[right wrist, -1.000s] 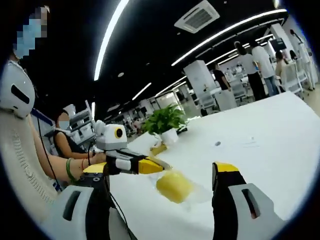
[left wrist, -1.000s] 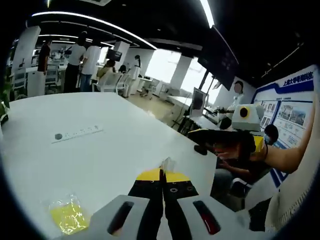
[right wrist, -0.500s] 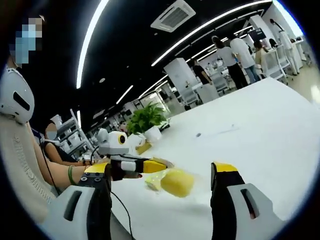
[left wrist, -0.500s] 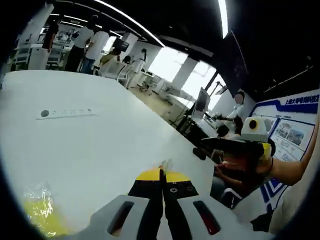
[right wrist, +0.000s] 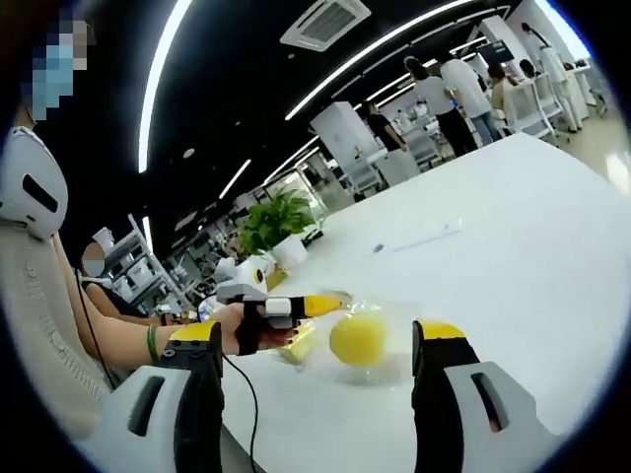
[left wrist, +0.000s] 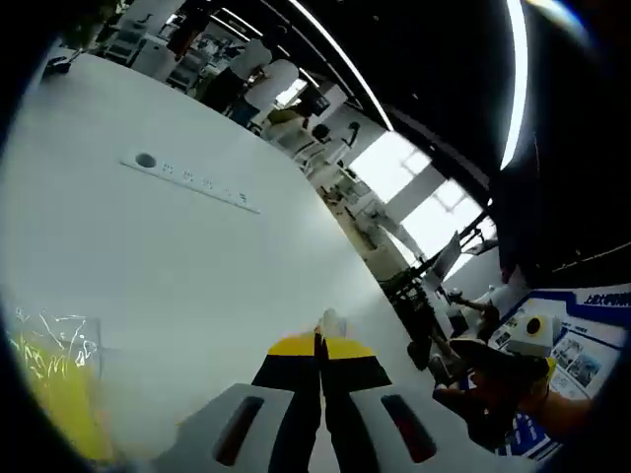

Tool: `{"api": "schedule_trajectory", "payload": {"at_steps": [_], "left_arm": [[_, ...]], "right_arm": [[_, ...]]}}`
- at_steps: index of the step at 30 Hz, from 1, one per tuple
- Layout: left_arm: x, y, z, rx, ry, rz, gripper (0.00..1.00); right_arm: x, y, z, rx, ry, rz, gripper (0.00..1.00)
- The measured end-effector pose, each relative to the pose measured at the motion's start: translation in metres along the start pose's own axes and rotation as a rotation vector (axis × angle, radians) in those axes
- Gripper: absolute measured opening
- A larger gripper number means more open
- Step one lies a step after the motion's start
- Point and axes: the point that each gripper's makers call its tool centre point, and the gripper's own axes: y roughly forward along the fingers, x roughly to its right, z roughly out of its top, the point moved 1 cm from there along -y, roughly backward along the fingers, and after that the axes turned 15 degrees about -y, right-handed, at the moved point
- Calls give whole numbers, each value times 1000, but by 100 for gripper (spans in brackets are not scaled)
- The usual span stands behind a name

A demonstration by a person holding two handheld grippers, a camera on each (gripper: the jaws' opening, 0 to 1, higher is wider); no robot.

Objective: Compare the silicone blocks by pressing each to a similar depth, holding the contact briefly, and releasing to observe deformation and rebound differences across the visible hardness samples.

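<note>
- The yellow silicone block [right wrist: 357,338] is round and soft-looking, and it sits in a clear shiny wrapper [right wrist: 314,340] on the white table [right wrist: 513,246].
- In the left gripper view the yellow block [left wrist: 54,394] is near the table's close edge, blurry, with crinkly plastic over it.
- In the right gripper view the block lies between the right gripper [right wrist: 314,367]'s two jaws. The jaws stand wide apart and hold nothing.
- The left gripper [right wrist: 317,302] comes in beside the block. Its yellow tips are pressed together, and a bit of the clear wrapper seems pinched at their end.
- In the left gripper view its jaws [left wrist: 317,347] are closed tight with a clear scrap at the tip.
- Past the block the table is wide and bare, out to a thin white strip [left wrist: 192,180] far off.
- A potted plant [right wrist: 274,225] stands at the far table edge behind the block.
</note>
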Motion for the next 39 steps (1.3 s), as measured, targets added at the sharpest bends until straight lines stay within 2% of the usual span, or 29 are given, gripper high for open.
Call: {"api": "schedule_trajectory", "payload": {"at_steps": [2,4,10,15,19,21,23,30,32,36,39], "left_arm": [[-9,3,-1,-3,8,31,0],[-20,7,-1,0,-23,51,0],[-36,15,1,5,-58,80,0],[-44,21,3,-7,-47,94,0],[-56,25,5,-10,-50,137,0],[-60,25,4,-15,-41,149,0],[-68,26,4,-22,-8,188,0],[-76,26,2,-28,-18,214,0],[-76,26,2,-28,5,210,0],[-76,24,2,-42,138,230,4],[-74,21,4,-54,230,252,11]], "right_arm": [[0,1,-3,-9,4,2,73],[2,3,-7,-16,10,5,72],[5,8,-12,-33,15,11,71],[6,10,-13,-35,19,13,71],[7,13,-16,-53,15,21,70],[7,14,-15,-51,12,26,70],[8,14,-13,-49,11,26,69],[10,12,-7,-25,-5,16,69],[11,11,-7,-23,-12,10,69],[7,8,-9,-31,-29,11,71],[1,6,-10,-46,-56,17,71]]}}
